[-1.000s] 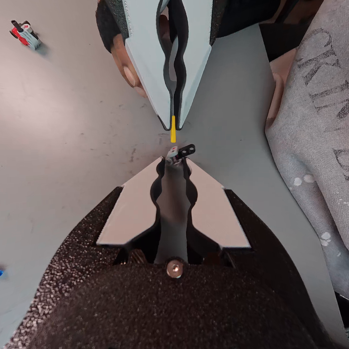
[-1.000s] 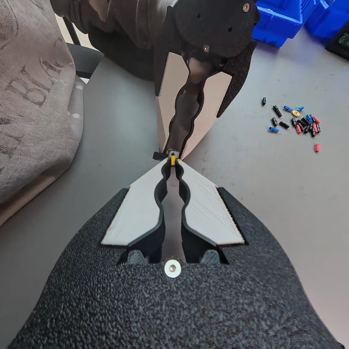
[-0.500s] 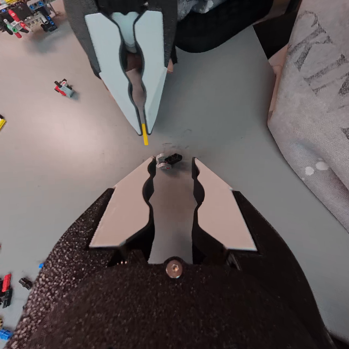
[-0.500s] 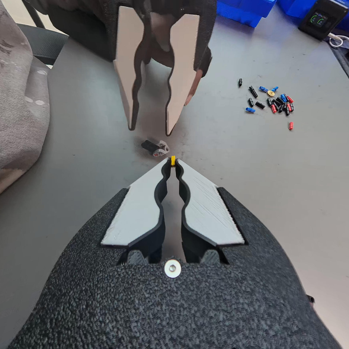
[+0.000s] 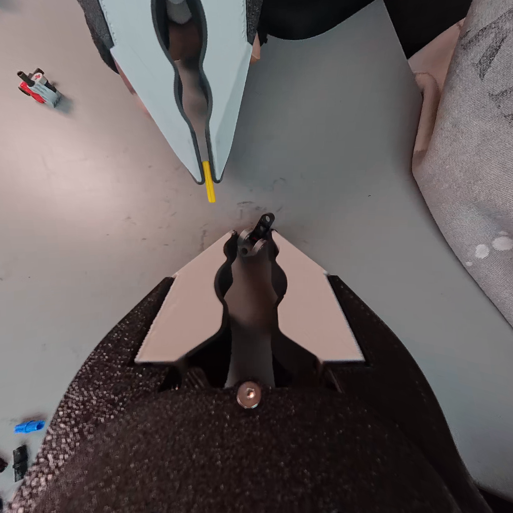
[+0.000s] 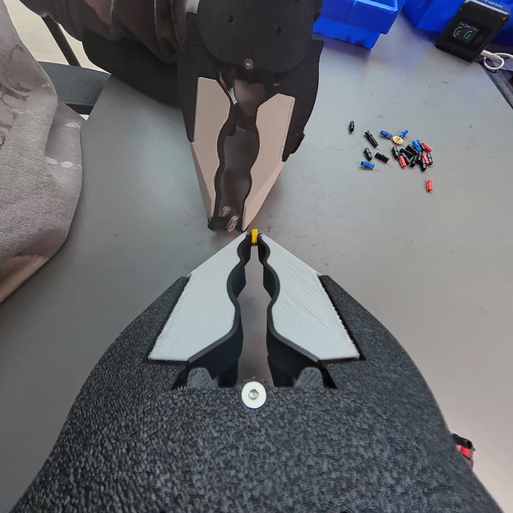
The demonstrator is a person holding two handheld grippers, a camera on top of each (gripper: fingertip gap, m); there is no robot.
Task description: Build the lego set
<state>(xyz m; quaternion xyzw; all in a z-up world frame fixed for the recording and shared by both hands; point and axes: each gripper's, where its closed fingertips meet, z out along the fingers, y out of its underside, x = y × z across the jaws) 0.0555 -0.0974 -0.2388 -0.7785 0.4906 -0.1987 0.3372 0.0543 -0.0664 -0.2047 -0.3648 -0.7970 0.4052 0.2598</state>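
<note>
Right now the small grey-and-black lego assy sits between the tips of the left gripper, at the centre of the left wrist view. Its grey rounded part faces the camera and a black holed arm sticks out toward the far side. The fingers are drawn in around it, but I can't tell if both pads actually touch it, or whether it rests on the table or is lifted. In the right wrist view the same assy shows low between that gripper's tips, close to the tabletop.

Right gripper is clamped on a yellow axle, w/ only the end peeking past its tips. From the left wrist view the axle pokes well out of the pale fingers, pointing toward the assy but apart from it, a bit to its left. The two grippers face each other tip to tip, near but not touching.

Further out: a scatter of small pins, black, blue and red, lies far right on the table, w/ one red pin off by itself nearer. Blue bins and a small black device w/ a lit screen sit at the far edge. Another little red-and-grey sub-assy lies far left in the left wrist view. Grey printed fabric fills that view's right side.
</note>
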